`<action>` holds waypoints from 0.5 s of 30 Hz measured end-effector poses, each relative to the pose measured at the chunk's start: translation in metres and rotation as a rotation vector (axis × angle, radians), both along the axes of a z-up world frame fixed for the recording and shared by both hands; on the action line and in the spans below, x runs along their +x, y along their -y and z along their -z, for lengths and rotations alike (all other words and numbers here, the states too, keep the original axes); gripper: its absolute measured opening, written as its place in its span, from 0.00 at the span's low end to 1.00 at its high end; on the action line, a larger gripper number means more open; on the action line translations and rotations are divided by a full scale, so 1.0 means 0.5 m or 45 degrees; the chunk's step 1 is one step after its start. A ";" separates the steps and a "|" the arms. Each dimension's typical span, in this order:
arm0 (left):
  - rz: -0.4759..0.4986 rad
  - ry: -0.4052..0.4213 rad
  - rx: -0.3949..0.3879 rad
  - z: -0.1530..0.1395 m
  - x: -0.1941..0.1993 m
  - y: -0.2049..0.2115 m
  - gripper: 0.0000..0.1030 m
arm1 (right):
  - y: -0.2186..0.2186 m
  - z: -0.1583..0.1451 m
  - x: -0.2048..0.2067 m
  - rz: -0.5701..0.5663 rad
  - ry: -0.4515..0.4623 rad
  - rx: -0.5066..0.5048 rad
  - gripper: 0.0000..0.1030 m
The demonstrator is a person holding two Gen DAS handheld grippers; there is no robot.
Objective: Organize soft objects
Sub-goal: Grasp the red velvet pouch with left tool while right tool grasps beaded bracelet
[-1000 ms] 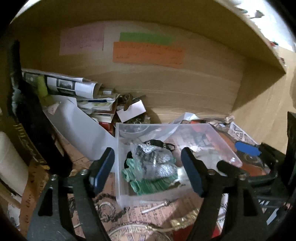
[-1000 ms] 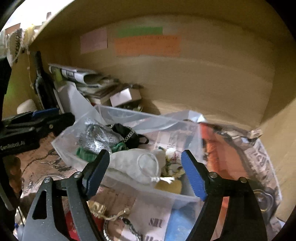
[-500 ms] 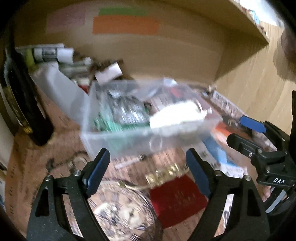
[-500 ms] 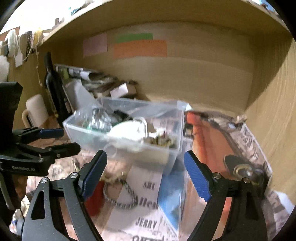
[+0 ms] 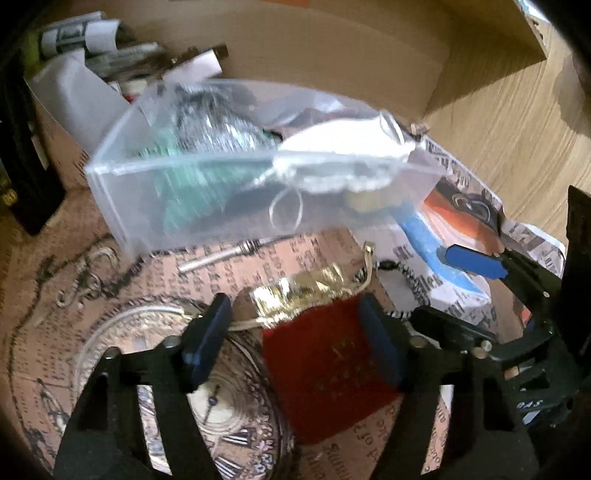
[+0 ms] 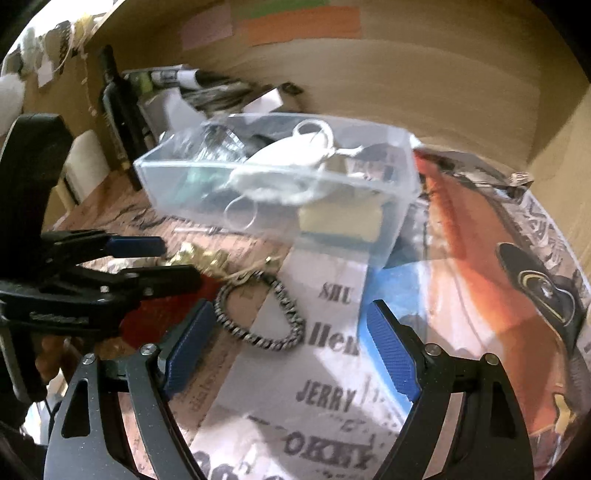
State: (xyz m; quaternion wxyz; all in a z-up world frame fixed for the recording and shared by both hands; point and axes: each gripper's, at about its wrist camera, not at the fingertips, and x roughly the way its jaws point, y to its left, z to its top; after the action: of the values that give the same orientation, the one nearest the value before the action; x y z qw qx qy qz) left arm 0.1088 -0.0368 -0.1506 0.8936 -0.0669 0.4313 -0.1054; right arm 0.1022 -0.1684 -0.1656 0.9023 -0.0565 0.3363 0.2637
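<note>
The light is warm and rather dim under the shelf, brighter daylight spilling in from the upper corners of both views. Both fisheye pictures bend hard at the rim, with black vignette in the corners. Motion blur smears the clear plastic box [image 5: 155, 206] and the white pouch [image 5: 343, 144] inside it; the sticky notes [image 6: 299, 26] on the back wall are unreadable. Nearer things are sharper: the newspaper print [image 6: 325, 395] on the desk reads clearly. Soft shadows pool behind the box.

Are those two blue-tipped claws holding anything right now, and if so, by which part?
Nothing is held. The left gripper is open above the red pouch, with its fingers on either side. The right gripper is open and empty over the newspaper.
</note>
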 end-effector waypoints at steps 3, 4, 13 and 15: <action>0.008 0.019 0.019 0.008 -0.001 0.004 0.59 | -0.010 0.012 0.003 -0.032 -0.027 -0.027 0.64; 0.017 0.025 0.021 0.008 -0.004 0.005 0.56 | -0.013 0.018 0.007 -0.041 -0.044 -0.037 0.61; 0.029 0.056 0.026 0.014 -0.007 -0.003 0.36 | -0.022 0.028 0.010 -0.038 -0.026 -0.060 0.36; 0.036 0.064 0.034 0.013 -0.009 -0.001 0.33 | -0.020 0.027 0.010 -0.031 -0.021 -0.061 0.30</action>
State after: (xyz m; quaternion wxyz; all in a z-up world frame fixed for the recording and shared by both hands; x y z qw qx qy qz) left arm 0.1042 -0.0362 -0.1570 0.9033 -0.0463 0.4111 -0.1138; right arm 0.1072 -0.1585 -0.1792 0.8945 -0.0799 0.3493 0.2672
